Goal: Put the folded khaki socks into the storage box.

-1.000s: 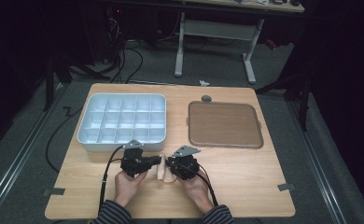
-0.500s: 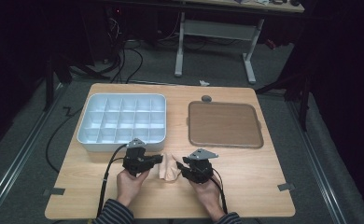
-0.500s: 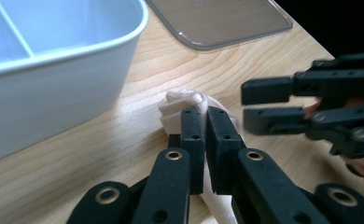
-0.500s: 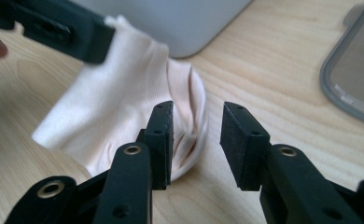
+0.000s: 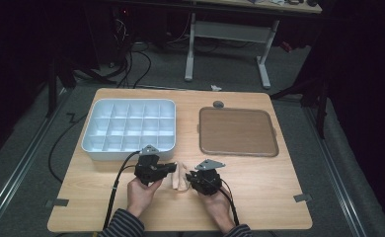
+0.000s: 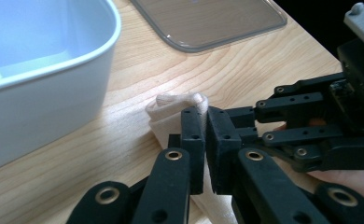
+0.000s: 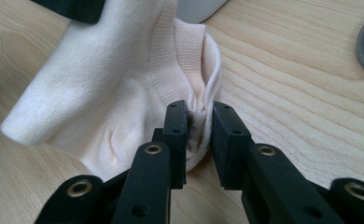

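**Both grippers on the sock at the near edge of the table**

A pale sock (image 5: 179, 176) lies bunched on the table (image 5: 279, 177), near the person and just this side of the white tray (image 5: 129, 129). It sits between the two grippers.

The left gripper (image 5: 172, 168) reaches in from the left. In the left gripper view its jaws stand almost together, with only a thin slit between the pads, and the sock (image 6: 175, 109) lies under and beyond their tips; whether cloth is pinched in that slit cannot be told.

The right gripper (image 5: 190, 177) comes in from the right. Its jaws have just been closing, and in the right gripper view a fold of the sock's cuff (image 7: 196, 100) is squeezed between the pads.

A brown lid (image 5: 237, 131) lies flat to the right of the tray, well apart from the sock.
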